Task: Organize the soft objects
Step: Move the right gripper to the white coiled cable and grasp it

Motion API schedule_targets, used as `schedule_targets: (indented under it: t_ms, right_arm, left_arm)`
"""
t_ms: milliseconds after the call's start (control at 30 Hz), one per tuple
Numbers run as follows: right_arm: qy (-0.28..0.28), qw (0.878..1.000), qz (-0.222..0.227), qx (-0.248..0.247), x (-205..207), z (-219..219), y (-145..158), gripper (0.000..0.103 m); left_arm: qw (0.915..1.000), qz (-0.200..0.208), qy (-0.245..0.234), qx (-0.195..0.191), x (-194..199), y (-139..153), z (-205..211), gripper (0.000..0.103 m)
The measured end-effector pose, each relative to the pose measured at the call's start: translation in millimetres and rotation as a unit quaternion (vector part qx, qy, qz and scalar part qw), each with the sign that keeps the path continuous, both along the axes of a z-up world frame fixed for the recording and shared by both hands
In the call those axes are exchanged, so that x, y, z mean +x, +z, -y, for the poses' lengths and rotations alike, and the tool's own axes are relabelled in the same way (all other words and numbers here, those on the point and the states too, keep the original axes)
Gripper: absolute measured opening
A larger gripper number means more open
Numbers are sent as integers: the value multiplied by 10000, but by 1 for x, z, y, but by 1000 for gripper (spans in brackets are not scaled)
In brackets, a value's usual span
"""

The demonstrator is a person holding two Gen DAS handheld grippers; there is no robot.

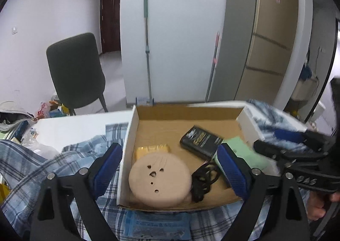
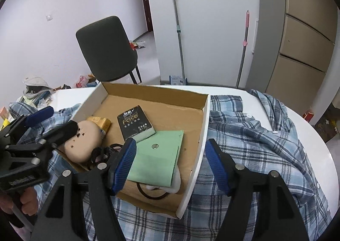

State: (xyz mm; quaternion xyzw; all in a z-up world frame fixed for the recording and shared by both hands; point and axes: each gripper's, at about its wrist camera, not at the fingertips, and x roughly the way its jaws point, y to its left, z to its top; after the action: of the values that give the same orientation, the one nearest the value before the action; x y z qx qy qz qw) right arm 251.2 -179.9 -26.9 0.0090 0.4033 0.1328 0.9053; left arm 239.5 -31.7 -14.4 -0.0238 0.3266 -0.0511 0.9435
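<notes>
Box (image 2: 204, 117) sits on plaid shirt (image 2: 250, 141) on white table (image 2: 318, 147), already holding the soft stuff: beige pad (image 1: 159, 179), yellow pack (image 1: 153, 149), black "Face" pack (image 2: 136, 123), green cloth (image 2: 159, 160), black cord (image 1: 204, 179), some white item w/ dark loop under the cloth.

Left gripper (image 1: 170, 168): wide open, nothing held. Straddles box's left wall, one finger outside over shirt, other inside nr cloth/cord. Pad sits between jaws but no contact visible.

Right gripper (image 2: 171, 166): abt half open, empty. Straddles box's right wall: left finger over cloth edge, right finger outside over shirt. Pads look clear of the wall, can't be sure.

Guess at step: items just dropped in, both grippers backing off; shirt prob next soft thing left to sort.

How to do well:
- Lift straight up before moving sideways, else finger catches box wall and drags box.
- Keep left inner finger clear of cord; loops snag easily.
- Don't pull shirt while box is on it; box will slide/tip. Move box off first or pin it w/ one gripper.
- Grab shirt at a bunched fold nr right side, not flat fabric; flat layer slips out of pads.
- Watch grippers' spacing, close together over box, collision risk.
</notes>
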Motion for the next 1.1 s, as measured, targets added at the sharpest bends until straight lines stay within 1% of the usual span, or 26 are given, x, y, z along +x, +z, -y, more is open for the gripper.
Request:
schedule_targets:
  t_ms: [133,267,300,400,500,633,700,767,800,833,967,1100]
  right_arm:
    - [67,9998,187,67,-9,-2,18,66]
    - [147,9988,470,62,-24,-6,42,66]
    - [180,9984,532,66,-29,-8,48,66]
    - [296,9972,685,51,-47,-10,63,66]
    - [433,9955,847,12,-70,-12,75,66]
    - [591,9936,965,-14,-97,-16,81,66]
    - [683,9934,923,-4,-108,-21,78,66]
    - [770,9935,843,19,-117,-26,73,66]
    - [804,9937,784,12,-120,-30,69,66]
    - [842,9939,712,4,-123,-35,64,66]
    - [961,9947,367,45,-131,-49,39,66]
    - [1104,9937,-118,114,-135,-65,13,66]
  left_arm:
    - [9991,428,-15,-50,-24,41,3,93]
    - [9977,674,-68,20,-47,70,5,93]
    - [9972,749,-78,47,-58,78,4,93]
    - [9963,856,-59,-5,-83,88,-2,93]
    - [9962,870,-57,22,-112,93,-7,93]
    - [9953,967,-14,77,-150,96,-11,93]
    - [9948,1012,-40,58,-165,96,-13,94]
    - [9931,1150,-179,-118,-181,92,-18,103]
    - [9916,1250,-240,-214,-188,89,-22,103]
    - [9916,1258,-230,-219,-191,87,-23,103]
    - [9945,1008,-206,-198,-200,70,-34,103]
    - [9971,753,-95,-65,-205,50,-48,103]
